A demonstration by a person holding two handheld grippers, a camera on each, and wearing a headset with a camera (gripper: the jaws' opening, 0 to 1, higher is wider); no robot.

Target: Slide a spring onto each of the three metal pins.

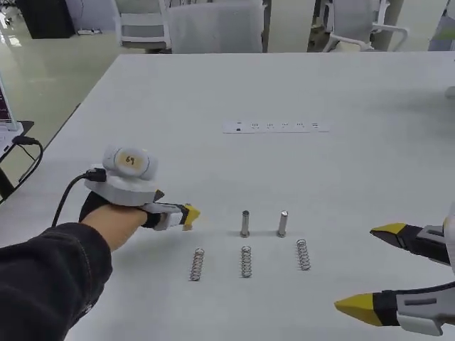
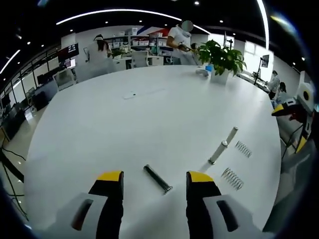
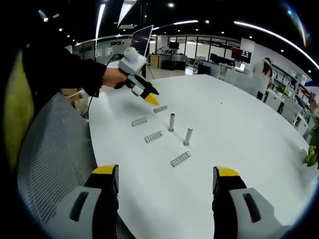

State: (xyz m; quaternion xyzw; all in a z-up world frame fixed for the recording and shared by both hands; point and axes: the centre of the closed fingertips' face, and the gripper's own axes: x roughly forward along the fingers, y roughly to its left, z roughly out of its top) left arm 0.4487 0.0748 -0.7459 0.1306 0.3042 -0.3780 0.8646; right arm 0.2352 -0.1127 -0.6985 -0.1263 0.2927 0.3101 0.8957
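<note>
Two metal pins [image 1: 245, 222] [image 1: 282, 222] stand upright mid-table. A third pin [image 2: 157, 178] lies flat on the table, just ahead of my left gripper [image 2: 154, 178] and in line with the gap between its open jaws. In the right gripper view this lying pin [image 3: 160, 109] rests just off the left gripper's yellow tip. Three springs [image 1: 197, 263] [image 1: 246, 261] [image 1: 303, 254] lie in a row in front of the pins. My right gripper [image 1: 370, 268] hovers open at the right, well clear of the springs, with nothing between its jaws.
A white power strip [image 1: 276, 127] sits in the table farther back. Chairs [image 1: 213, 25] stand beyond the far edge, and a mesh chair [image 3: 55, 149] is near my right gripper. A potted plant [image 2: 222, 57] stands at the table's far end.
</note>
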